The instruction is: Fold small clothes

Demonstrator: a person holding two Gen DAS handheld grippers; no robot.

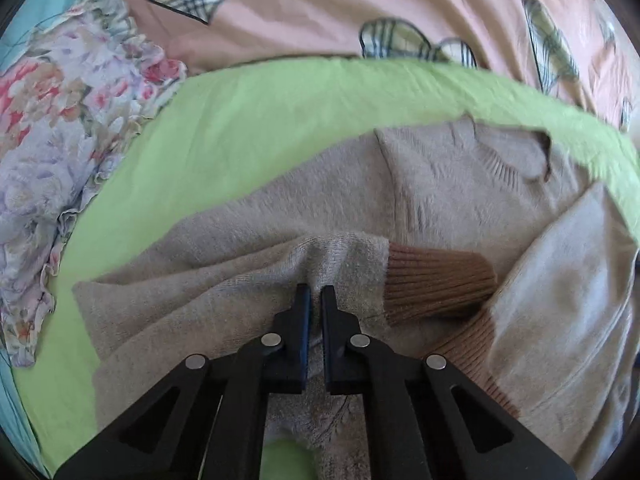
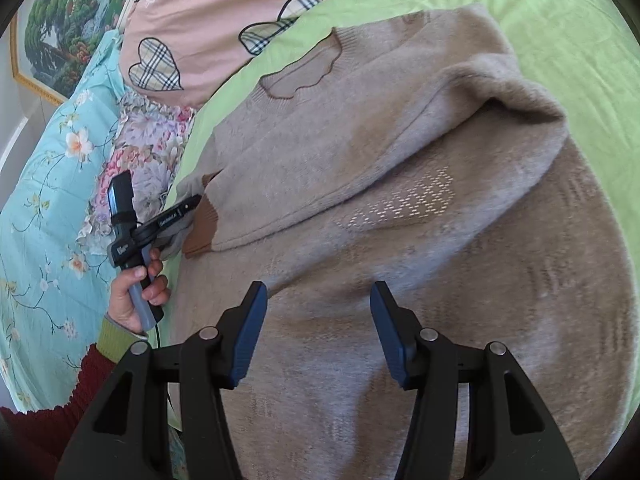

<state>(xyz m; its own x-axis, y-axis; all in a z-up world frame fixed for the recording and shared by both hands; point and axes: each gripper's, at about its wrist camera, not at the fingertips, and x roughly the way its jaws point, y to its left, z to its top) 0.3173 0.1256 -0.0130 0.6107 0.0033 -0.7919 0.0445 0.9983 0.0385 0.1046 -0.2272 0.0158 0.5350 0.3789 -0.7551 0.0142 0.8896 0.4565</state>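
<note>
Left wrist view: the left gripper [image 1: 316, 294] has its fingers [image 1: 301, 320] drawn narrow, pinching a ridge of the beige sweater [image 1: 440, 188] at the end of one sleeve, just left of that sleeve's brown ribbed cuff [image 1: 436, 284]. The sweater lies spread on a green sheet [image 1: 248, 128] on the bed, collar away from the camera, with both sleeves folded in across the body so that the two cuffs sit close together.

In the right wrist view the right gripper [image 2: 318, 300] hangs over the lower body of the sweater [image 2: 400, 280] with its blue-padded fingers [image 2: 252, 336] wide apart and nothing between them. Off to the left, the person's left hand [image 2: 134, 292] holds the other gripper at the sleeve end. A floral cloth [image 1: 60, 152] and a pink quilt [image 1: 320, 4] lie beside the sheet.
</note>
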